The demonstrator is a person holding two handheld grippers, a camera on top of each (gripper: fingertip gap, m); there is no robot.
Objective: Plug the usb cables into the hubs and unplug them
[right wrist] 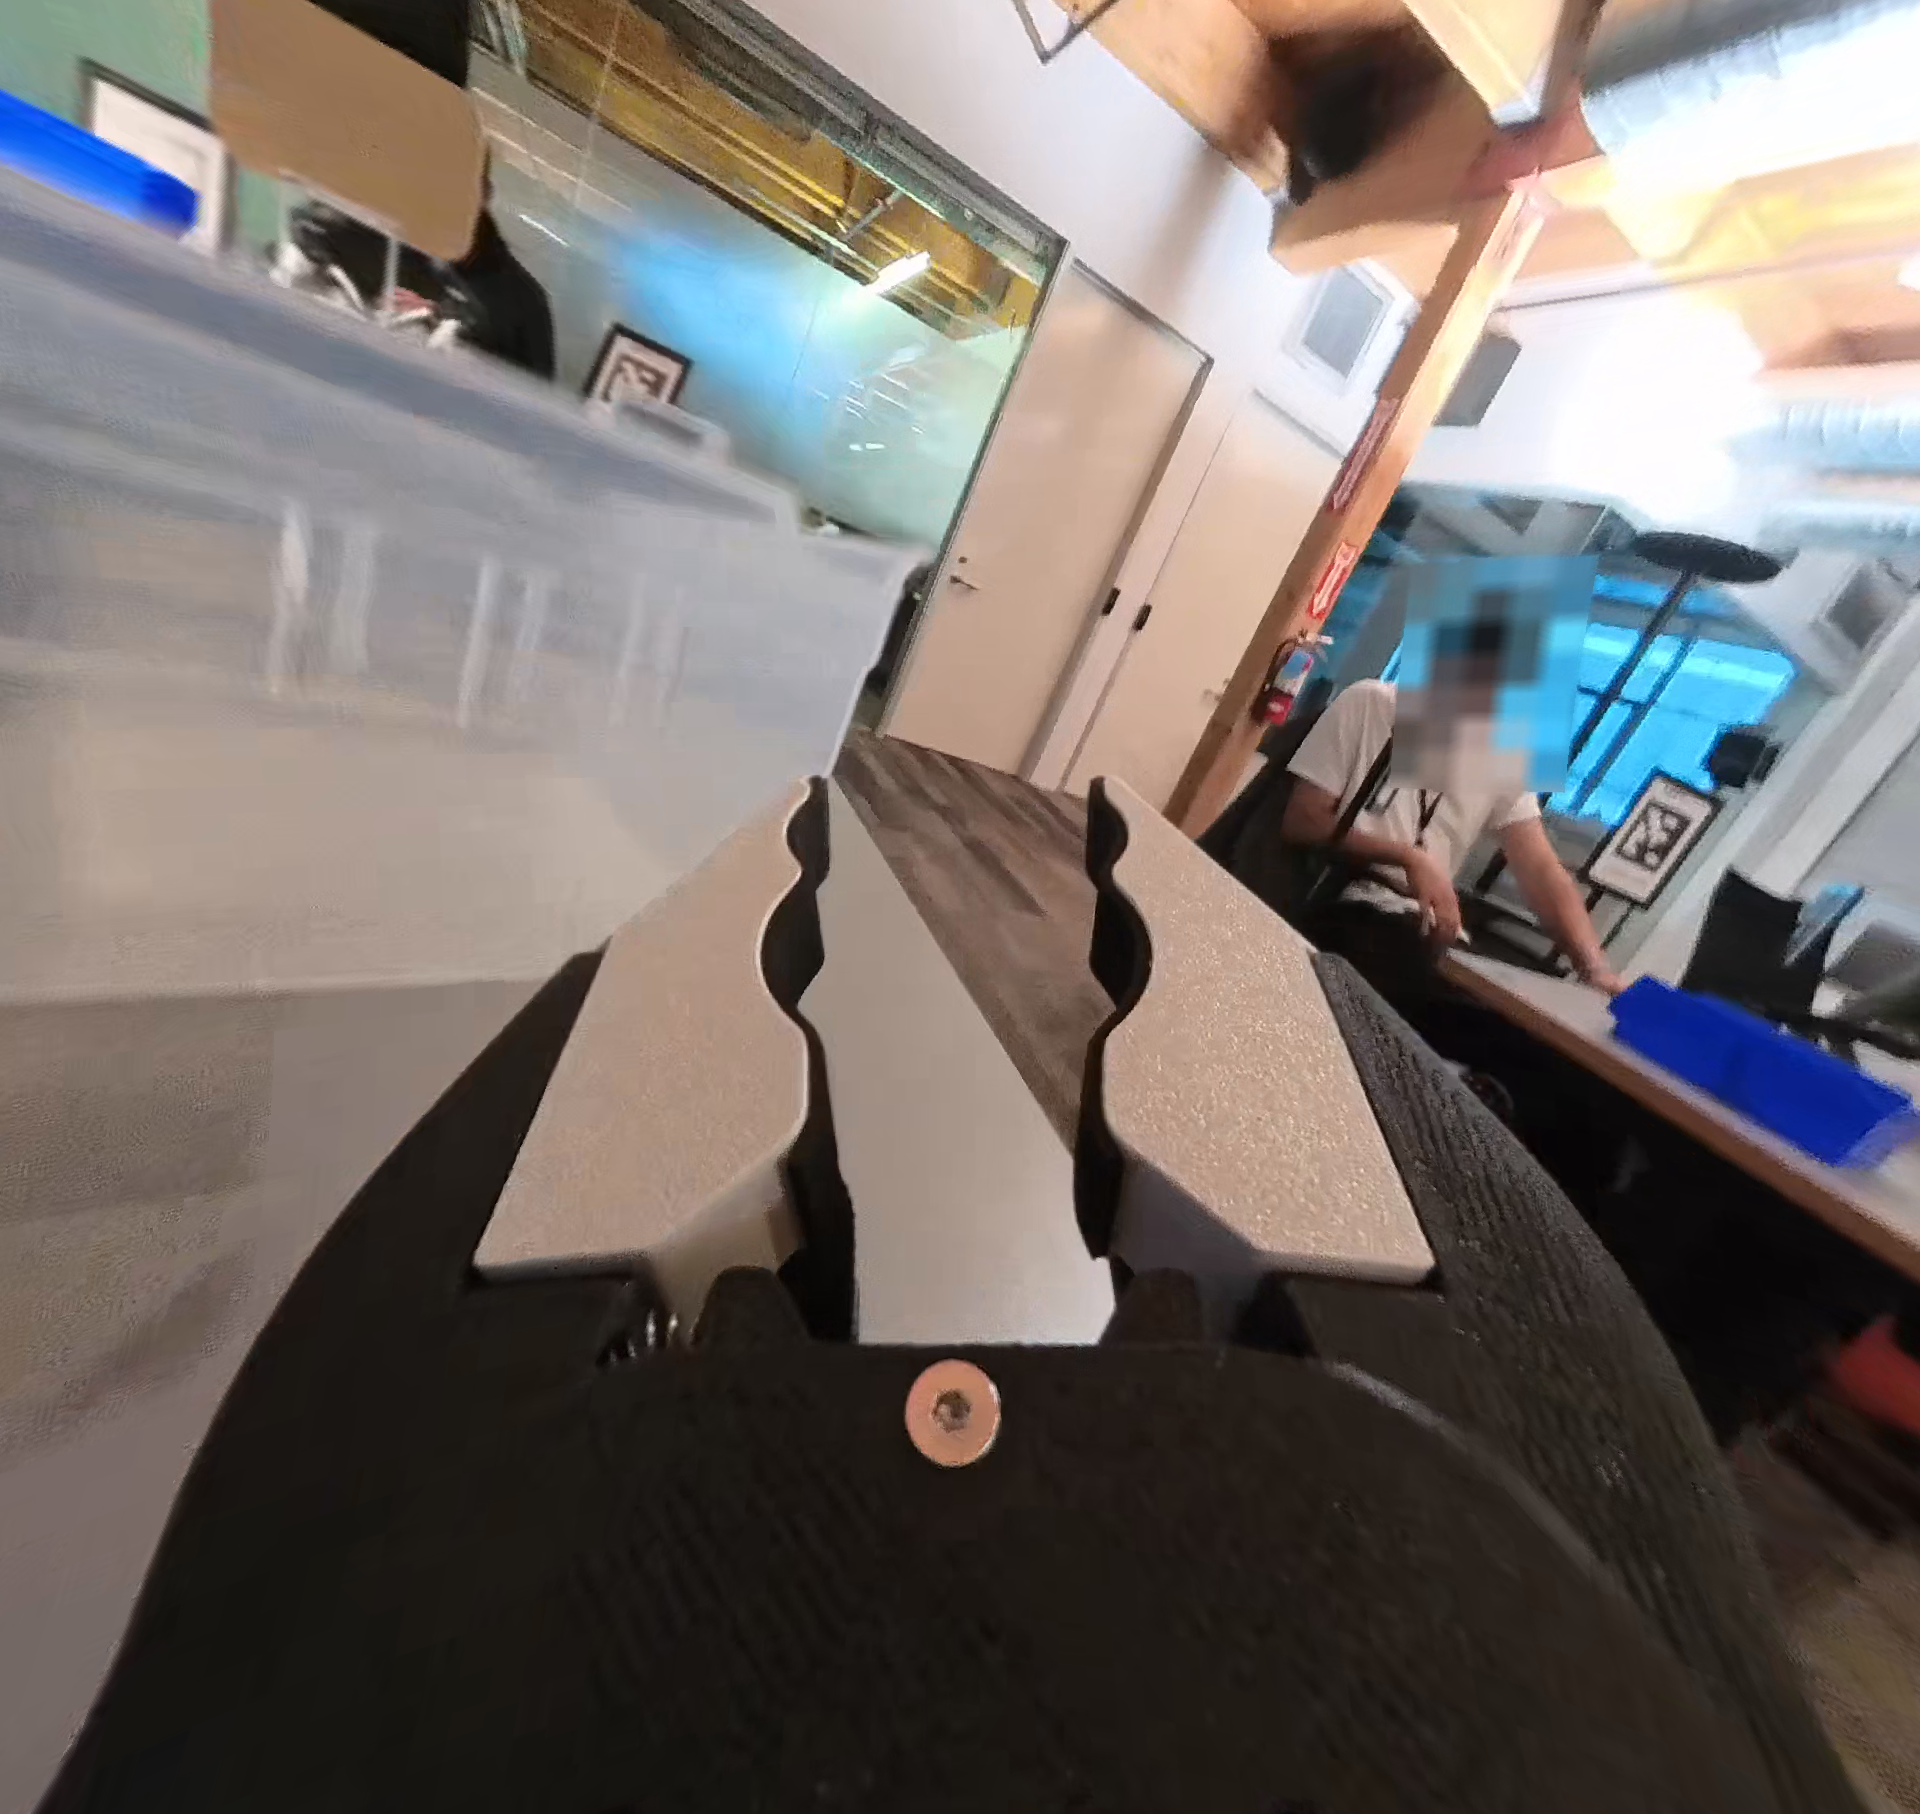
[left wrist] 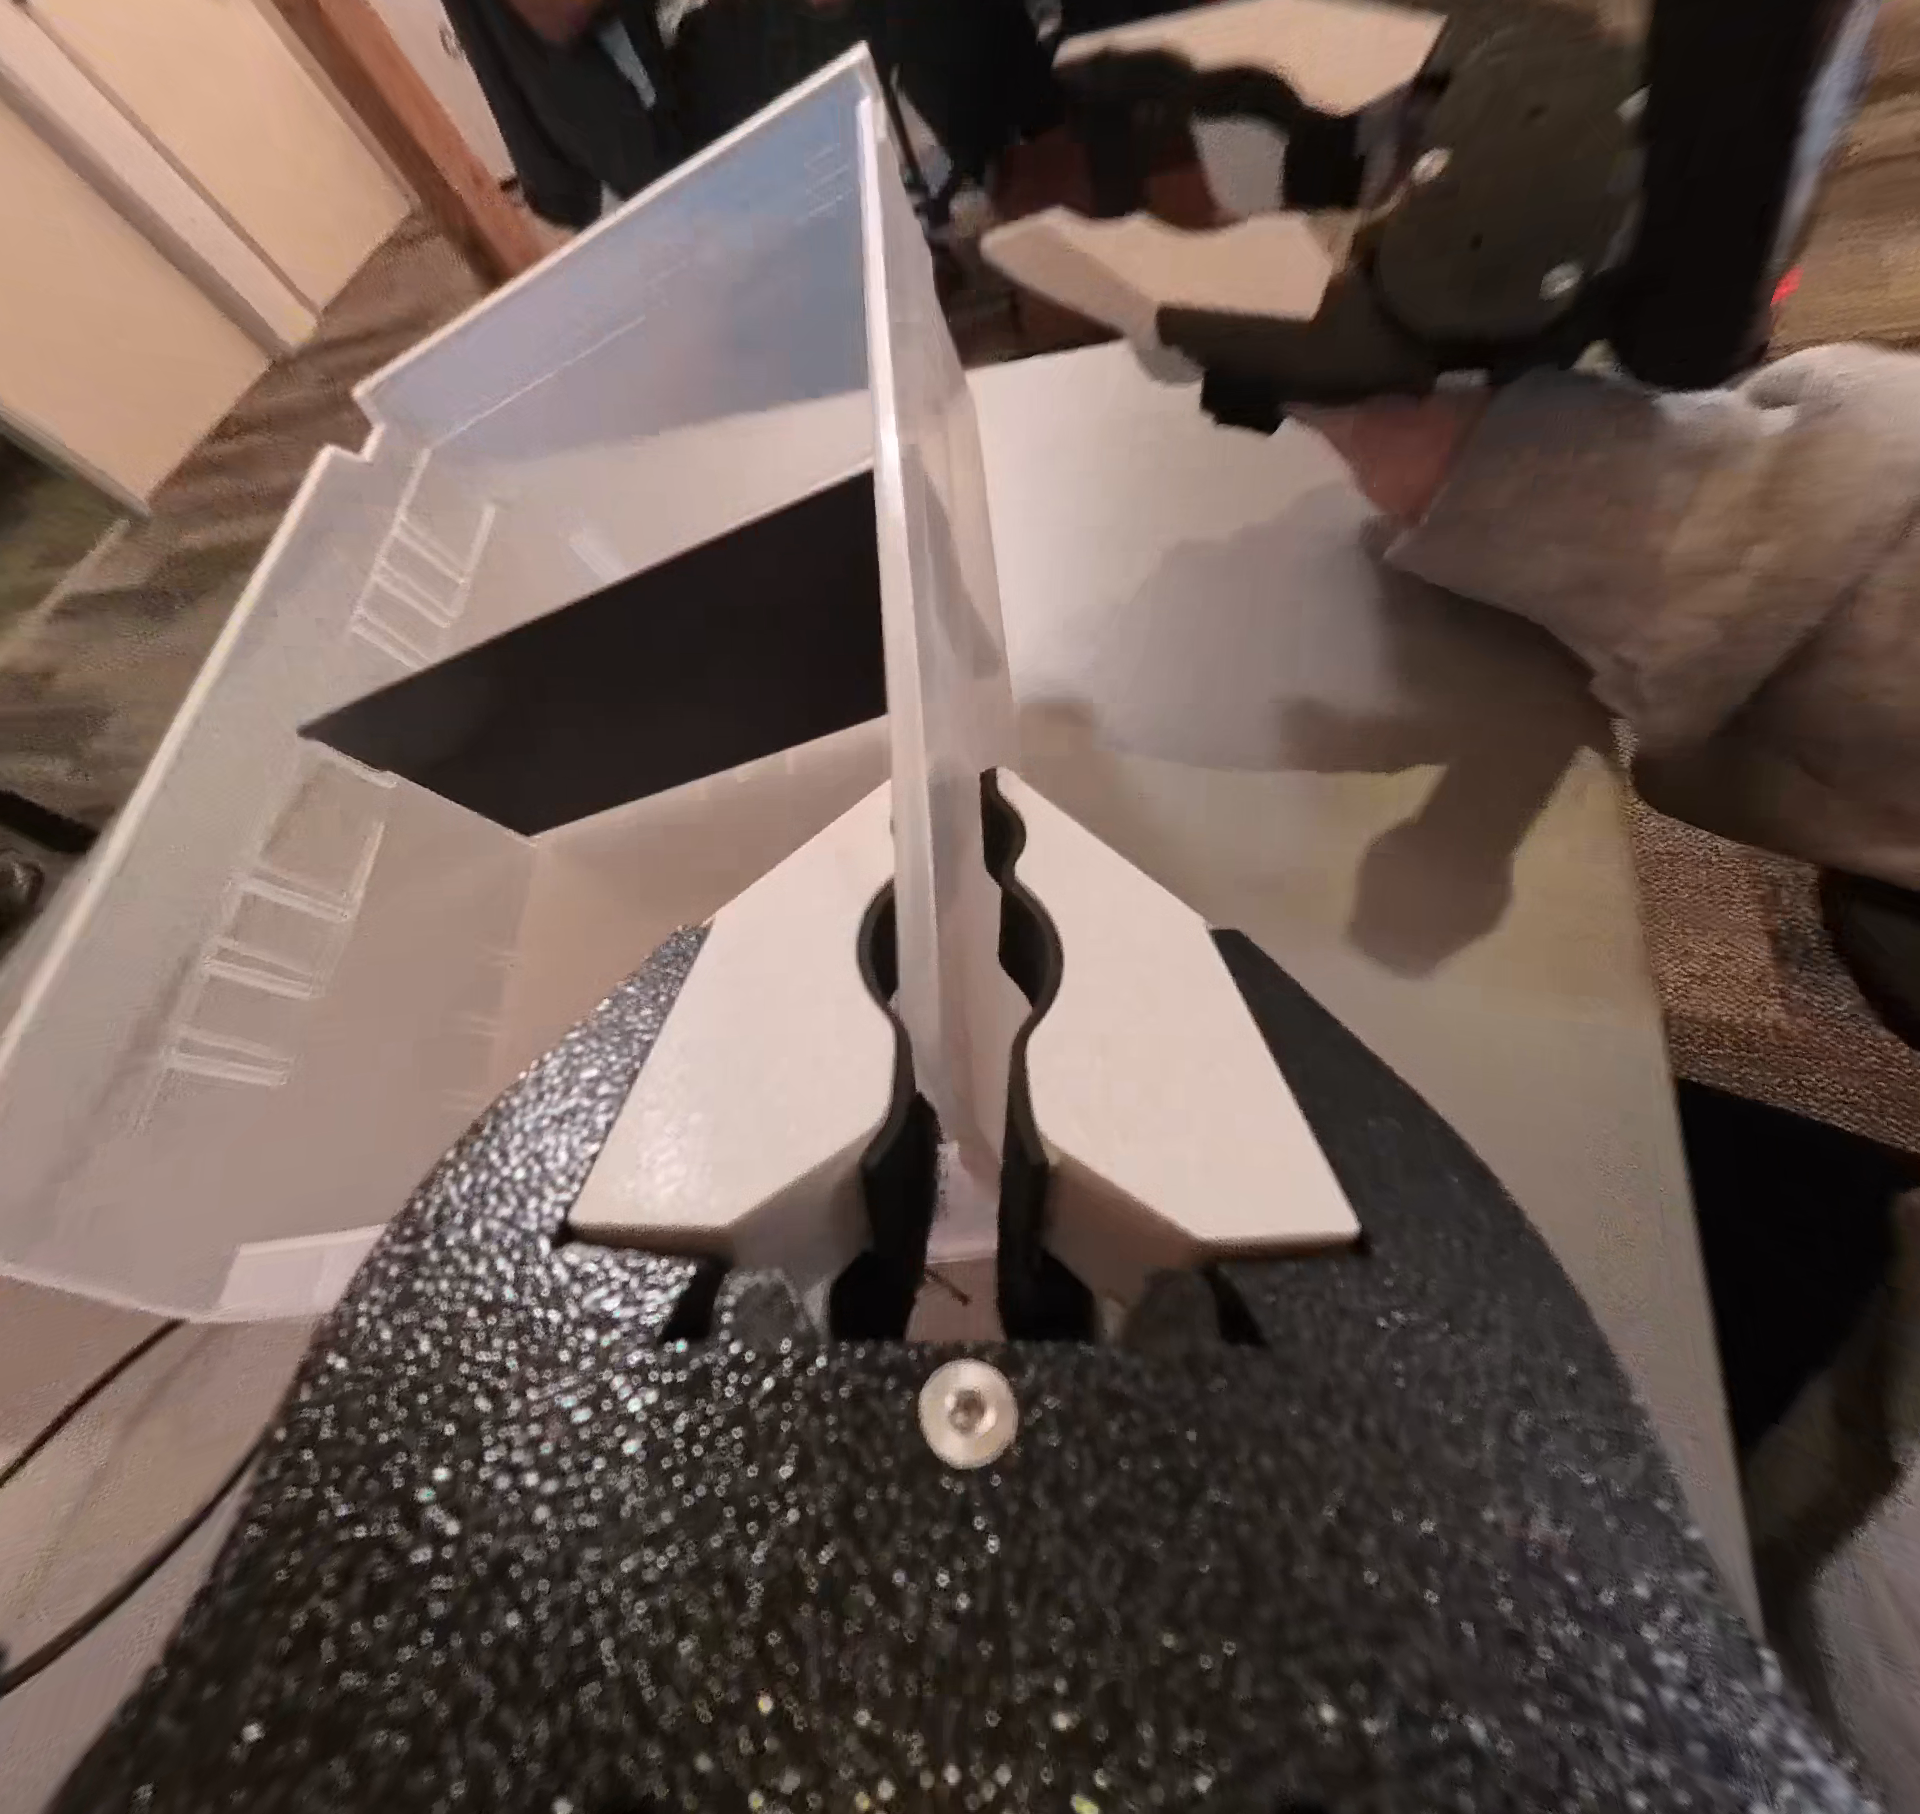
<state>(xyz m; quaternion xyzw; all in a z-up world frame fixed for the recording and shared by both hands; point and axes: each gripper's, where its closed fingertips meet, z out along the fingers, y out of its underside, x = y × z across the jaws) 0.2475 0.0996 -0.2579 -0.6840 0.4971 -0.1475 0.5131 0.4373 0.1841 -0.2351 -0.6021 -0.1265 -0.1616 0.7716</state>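
Note:
My left gripper [left wrist: 940,829] is shut on the side wall of a translucent plastic bin [left wrist: 623,393] and holds it tilted above the white table [left wrist: 1247,621]. A dark flat shape [left wrist: 623,684] shows inside the bin. My right gripper [right wrist: 956,798] is open and empty, just right of the blurred bin [right wrist: 416,621]. It also shows in the left wrist view [left wrist: 1039,154] at the upper right, held by a hand in a grey sleeve [left wrist: 1662,569]. No hub or USB plug shows in either view.
A thin black cable [left wrist: 104,1390] runs over the table at the lower left. The table's right edge drops to carpet [left wrist: 1766,933]. A person sits at a wooden desk [right wrist: 1662,1130] with a blue bin [right wrist: 1756,1068] at the right. The left gripper's tips are roughly 20 centimeters from the right gripper's.

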